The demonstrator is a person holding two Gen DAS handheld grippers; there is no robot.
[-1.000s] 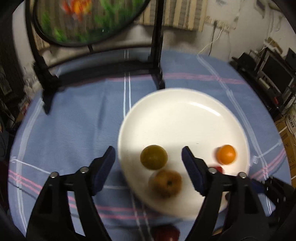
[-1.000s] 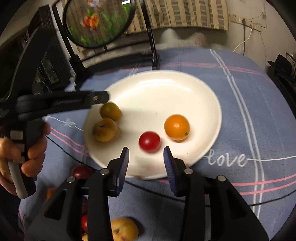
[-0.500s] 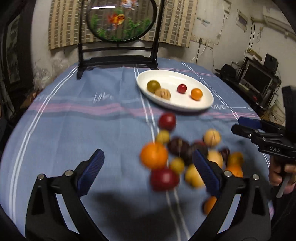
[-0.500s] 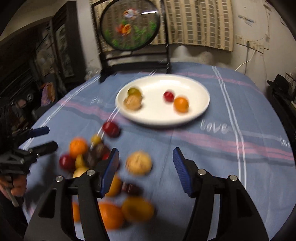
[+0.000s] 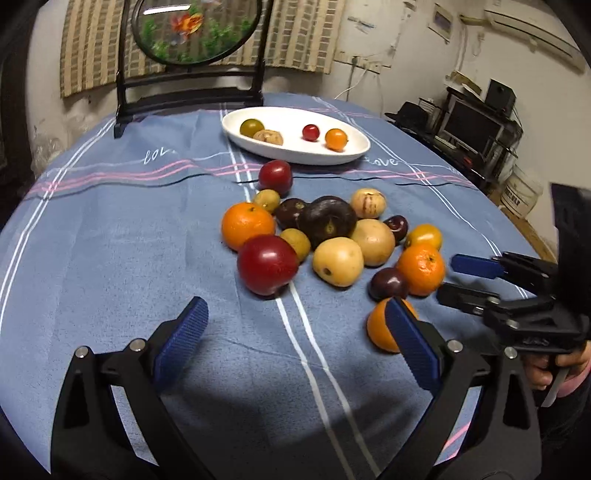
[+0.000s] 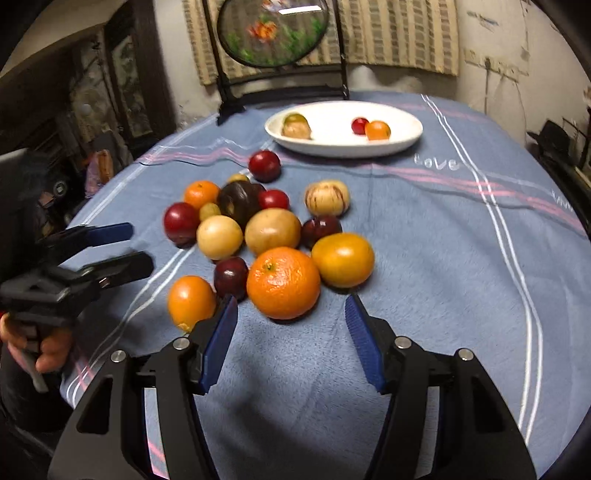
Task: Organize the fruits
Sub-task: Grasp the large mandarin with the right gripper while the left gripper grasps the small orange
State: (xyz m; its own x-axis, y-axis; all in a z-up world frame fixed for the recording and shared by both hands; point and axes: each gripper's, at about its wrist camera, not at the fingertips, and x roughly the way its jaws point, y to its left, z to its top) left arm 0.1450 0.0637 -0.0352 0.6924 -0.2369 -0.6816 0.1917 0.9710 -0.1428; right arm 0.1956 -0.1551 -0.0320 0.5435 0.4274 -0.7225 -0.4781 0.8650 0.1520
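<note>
The left tongs (image 5: 295, 341) are spread wide, nothing held between the blue pads (image 5: 181, 339), and are poised above bare blue cloth at the near edge of the tabletop (image 5: 110, 240); the right-hand pad stands in front of an orange fruit (image 5: 380, 328), though contact cannot be told. The right tongs (image 6: 291, 334) are likewise spread and empty, just short of a large orange (image 6: 283, 282) at the near side of the fruit pile, with a small orange fruit (image 6: 190, 301) beside the left pad and a dark plum (image 6: 231, 272) just behind it. In the left wrist view the right tongs are seen at the right edge of the tabletop, gripped by a hand (image 5: 554, 369); in the right wrist view the left tongs are seen at the left edge, also gripped by a hand (image 6: 48, 347). The loose fruits are clustered near the middle of the tabletop: a red apple (image 5: 267, 264), a tangerine (image 5: 248, 225), two pale yellow fruits (image 5: 338, 261) touching each other, and a dark purple fruit (image 5: 328, 220) among others. Toward the far edge a white plate (image 5: 295, 151) is set, in which four fruits lie: a green one (image 5: 251, 127) touching a brown one (image 5: 269, 137), and, apart from these, a small red one (image 5: 310, 132) near a small orange one (image 5: 336, 139). Behind the plate, at the far edge, a round painted screen on a black stand (image 5: 192, 29) is placed.
</note>
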